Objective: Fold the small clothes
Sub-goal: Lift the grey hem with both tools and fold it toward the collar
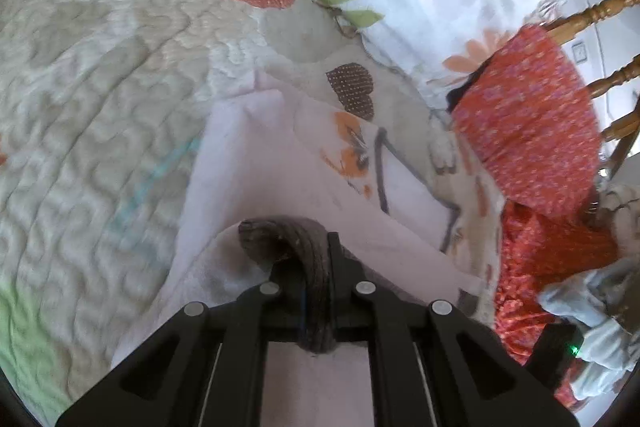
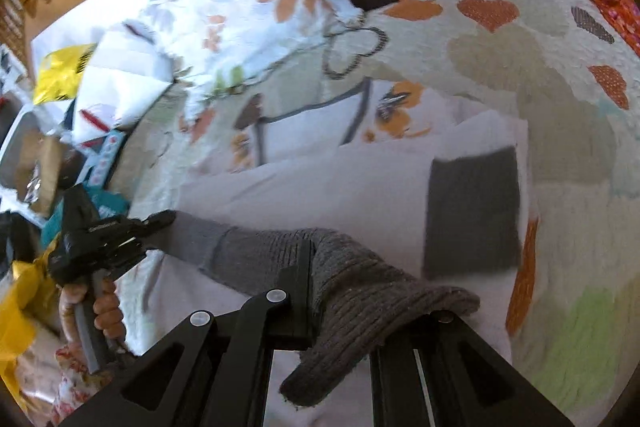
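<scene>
A ribbed grey knit sock (image 2: pixel 280 259) hangs stretched between the two grippers above a pale pink towel (image 2: pixel 320 187) on the quilted bedspread (image 2: pixel 560 107) (soft and bumpy, with heart patches). Its long axis runs from one gripper to the other. The left gripper (image 2: pixel 160 221) clenches one end; the right gripper (image 2: pixel 344 291) pinches the thicker cuff, which droops over its fingers.

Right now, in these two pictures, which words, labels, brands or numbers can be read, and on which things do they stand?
No text can be read.
Crumpled yellow plastic bag: black marks, too blurred.
Teal printed package: print too blurred.
Grey knitted sock: no label shows.
</scene>
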A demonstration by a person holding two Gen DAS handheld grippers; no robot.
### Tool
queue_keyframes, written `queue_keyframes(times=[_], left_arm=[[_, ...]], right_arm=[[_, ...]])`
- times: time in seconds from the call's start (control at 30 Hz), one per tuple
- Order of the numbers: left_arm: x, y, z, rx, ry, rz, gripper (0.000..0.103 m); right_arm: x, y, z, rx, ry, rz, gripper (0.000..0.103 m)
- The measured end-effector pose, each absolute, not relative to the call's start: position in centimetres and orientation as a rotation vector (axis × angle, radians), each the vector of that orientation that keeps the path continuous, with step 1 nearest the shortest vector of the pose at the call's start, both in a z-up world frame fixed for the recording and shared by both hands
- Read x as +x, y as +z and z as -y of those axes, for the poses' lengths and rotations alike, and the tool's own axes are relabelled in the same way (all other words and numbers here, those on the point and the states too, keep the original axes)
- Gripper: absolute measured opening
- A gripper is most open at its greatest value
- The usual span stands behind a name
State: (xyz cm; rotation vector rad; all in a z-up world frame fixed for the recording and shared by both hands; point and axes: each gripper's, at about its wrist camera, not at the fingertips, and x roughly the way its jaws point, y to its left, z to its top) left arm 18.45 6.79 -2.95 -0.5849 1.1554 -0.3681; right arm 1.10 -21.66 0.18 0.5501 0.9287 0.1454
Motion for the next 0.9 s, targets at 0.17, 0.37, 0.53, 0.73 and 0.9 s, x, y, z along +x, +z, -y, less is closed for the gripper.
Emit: queue_keyframes(times=[0.17, 0.37, 0.53, 0.73, 0.9], left_arm=[[21.3, -3.2, -5.0, -0.542, -0.361, -1.133, 0.008], [23.0, -4.3, -5.6, -0.686, -0.362, -1.165, 0.037], [22.4, -2.4, -6.9, -0.666, -0.314, -1.082, 0.066], [21.8, -1.9, -9.6, -0.664, -0.232, -1.071, 0.07], [20.6, -1.4, -10.9, -0.545, -0.199, -1.084, 0.07]], right_arm=[[5.2, -1.7, 24.2, 0.633, 0.155, -0.929, 0.008], [8.6, -4.2, 26.8, 0.783, 0.204, -0.893, 0.022], [8.6, -4.0, 28.5, 0.82, 0.164, -0.846, 0.064], [6.9, -2.7, 30.9, 0.861, 0.075, -0.805, 0.069], [5.9, -0.7, 29.4, 0.733, 0.045, -0.823, 0.072]])
